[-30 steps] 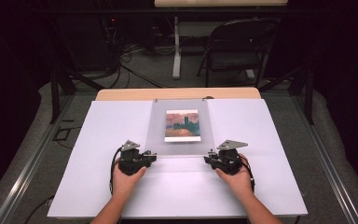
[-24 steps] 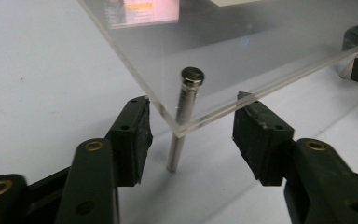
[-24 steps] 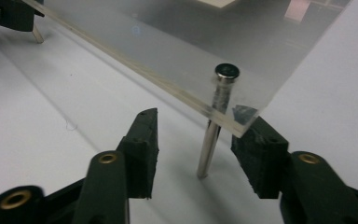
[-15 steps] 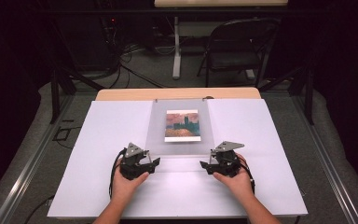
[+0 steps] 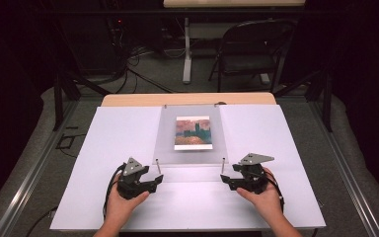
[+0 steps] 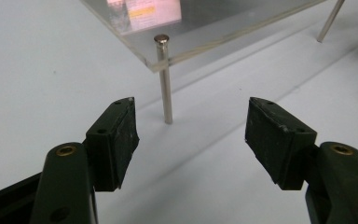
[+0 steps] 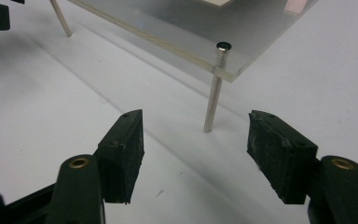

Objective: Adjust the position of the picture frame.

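A clear acrylic plate (image 5: 168, 143) stands on thin metal pins over the white board, with a small painted picture (image 5: 193, 132) under it. My left gripper (image 5: 154, 181) sits just short of the near left pin (image 5: 157, 165). It is open, with that pin (image 6: 164, 84) ahead of the jaws and nothing between its pads (image 6: 121, 140). My right gripper (image 5: 224, 180) mirrors it at the near right pin (image 5: 223, 164). It is also open and empty, facing the pin (image 7: 214, 88) and the plate's corner (image 7: 242, 28). Both pairs of jaws have just been opening.
The white board (image 5: 103, 163) covers a wooden table (image 5: 187, 98). A folding chair (image 5: 249, 49), another table's leg (image 5: 186, 54) and floor cables (image 5: 138, 54) lie beyond it. Metal rails run along the floor on both sides.
Both grippers opened and drew back toward the person, away from the plate's near corner pins. The plate and picture stayed put.
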Available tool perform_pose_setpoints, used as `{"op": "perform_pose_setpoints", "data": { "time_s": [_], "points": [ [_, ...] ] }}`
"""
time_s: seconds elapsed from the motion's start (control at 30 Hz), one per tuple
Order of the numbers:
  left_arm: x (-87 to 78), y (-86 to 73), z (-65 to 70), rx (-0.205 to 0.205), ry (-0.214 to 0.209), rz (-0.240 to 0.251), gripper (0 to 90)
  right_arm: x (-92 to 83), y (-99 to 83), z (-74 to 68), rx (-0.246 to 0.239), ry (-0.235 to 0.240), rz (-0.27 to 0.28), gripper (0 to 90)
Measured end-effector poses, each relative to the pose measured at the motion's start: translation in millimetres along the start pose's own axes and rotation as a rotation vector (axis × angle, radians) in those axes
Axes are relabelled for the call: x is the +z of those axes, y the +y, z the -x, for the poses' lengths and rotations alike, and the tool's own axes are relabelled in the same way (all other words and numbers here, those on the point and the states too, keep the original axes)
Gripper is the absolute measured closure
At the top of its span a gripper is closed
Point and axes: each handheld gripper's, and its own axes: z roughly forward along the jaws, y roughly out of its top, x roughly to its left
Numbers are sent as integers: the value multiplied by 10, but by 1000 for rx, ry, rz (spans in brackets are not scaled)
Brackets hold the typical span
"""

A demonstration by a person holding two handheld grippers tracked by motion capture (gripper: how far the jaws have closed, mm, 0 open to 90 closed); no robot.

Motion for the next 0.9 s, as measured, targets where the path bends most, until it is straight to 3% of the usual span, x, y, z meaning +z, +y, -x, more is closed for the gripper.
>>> {"op": "perform_pose_setpoints", "data": {
  "time_s": [0.23, 0.27, 0.4, 0.53, 0.9],
  "points": [
    [-168, -30, -27, -19, -29, -7, 345, -172, -76, 10, 1, 14, -2, 368],
    [-188, -21, -29, -37, -34, -13, 344, -193, -81, 20, 0, 11, -2, 366],
    [-239, 20, -74, -49, -43, -3, 339, -264, -68, 75, 43, 1, -5, 257],
    [-254, 99, -124, -69, -50, -2, 297, -288, 2, 137, 61, 5, -1, 151],
    [-261, 487, -283, -52, -24, 24, 296, -244, 362, 274, 39, -64, -5, 75]
  ]
}}
